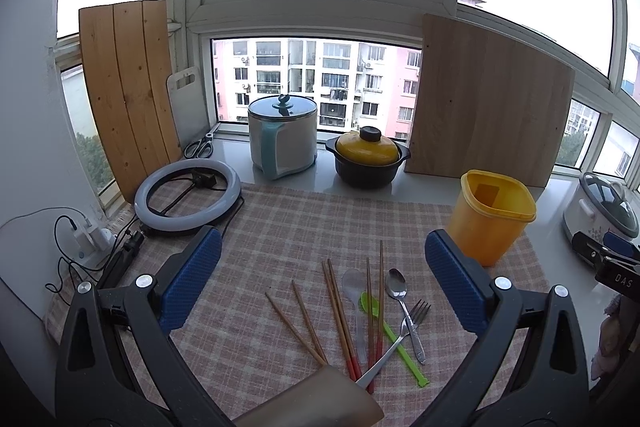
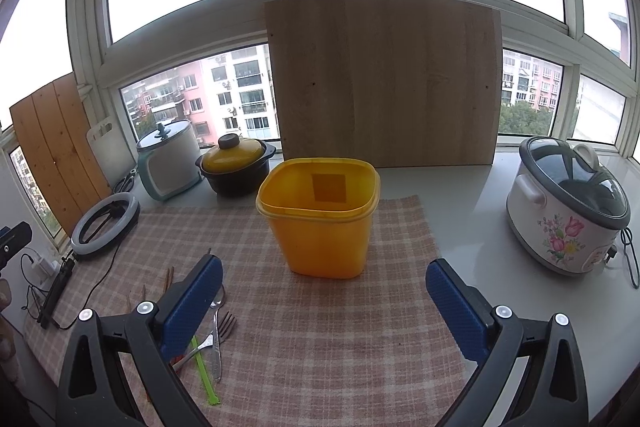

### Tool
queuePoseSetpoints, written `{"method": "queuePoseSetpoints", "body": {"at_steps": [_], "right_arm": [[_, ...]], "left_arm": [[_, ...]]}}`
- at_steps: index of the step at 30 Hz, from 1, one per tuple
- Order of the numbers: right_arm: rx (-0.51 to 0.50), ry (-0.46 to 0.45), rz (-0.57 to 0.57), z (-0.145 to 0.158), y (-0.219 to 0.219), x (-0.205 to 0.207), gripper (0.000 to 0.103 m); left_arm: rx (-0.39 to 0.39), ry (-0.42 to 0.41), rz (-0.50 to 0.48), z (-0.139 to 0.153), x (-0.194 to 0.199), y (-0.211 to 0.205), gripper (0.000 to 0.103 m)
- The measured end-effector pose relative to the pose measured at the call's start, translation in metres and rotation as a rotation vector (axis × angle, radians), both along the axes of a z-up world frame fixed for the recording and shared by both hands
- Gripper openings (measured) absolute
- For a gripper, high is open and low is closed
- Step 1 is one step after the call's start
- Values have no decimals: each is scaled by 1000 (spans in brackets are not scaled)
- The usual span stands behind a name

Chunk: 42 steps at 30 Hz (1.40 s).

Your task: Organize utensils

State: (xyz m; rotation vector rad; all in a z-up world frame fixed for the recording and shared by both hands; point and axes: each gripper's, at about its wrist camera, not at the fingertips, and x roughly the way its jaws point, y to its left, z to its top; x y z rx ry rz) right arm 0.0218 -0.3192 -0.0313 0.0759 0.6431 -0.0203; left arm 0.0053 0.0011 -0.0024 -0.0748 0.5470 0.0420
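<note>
Utensils lie on the checked cloth (image 1: 280, 227): several wooden chopsticks (image 1: 340, 319), a clear plastic spoon (image 1: 354, 287), a green plastic spoon (image 1: 394, 341), a metal spoon (image 1: 397, 285) and a metal fork (image 1: 416, 311). An empty yellow tub (image 1: 490, 217) stands behind them on the right. My left gripper (image 1: 324, 283) is open above the utensils. My right gripper (image 2: 324, 303) is open in front of the yellow tub (image 2: 320, 223); the fork (image 2: 226, 323) and green spoon (image 2: 204, 371) lie by its left finger.
On the sill stand a white pot (image 1: 282, 135), a yellow-lidded casserole (image 1: 368, 157), scissors (image 1: 200, 147), two wooden boards (image 1: 488, 115) and a flowered rice cooker (image 2: 568, 211). A ring light (image 1: 188, 197) and cables lie left. A translucent block (image 1: 316, 403) sits near the front.
</note>
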Motion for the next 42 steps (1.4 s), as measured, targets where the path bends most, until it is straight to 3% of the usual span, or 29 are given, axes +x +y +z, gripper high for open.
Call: {"method": "queuePoseSetpoints", "body": {"at_steps": [42], "right_arm": [[0, 3, 5, -1, 5, -10, 103]], "left_arm": [[1, 5, 4, 1, -9, 0, 103]]}}
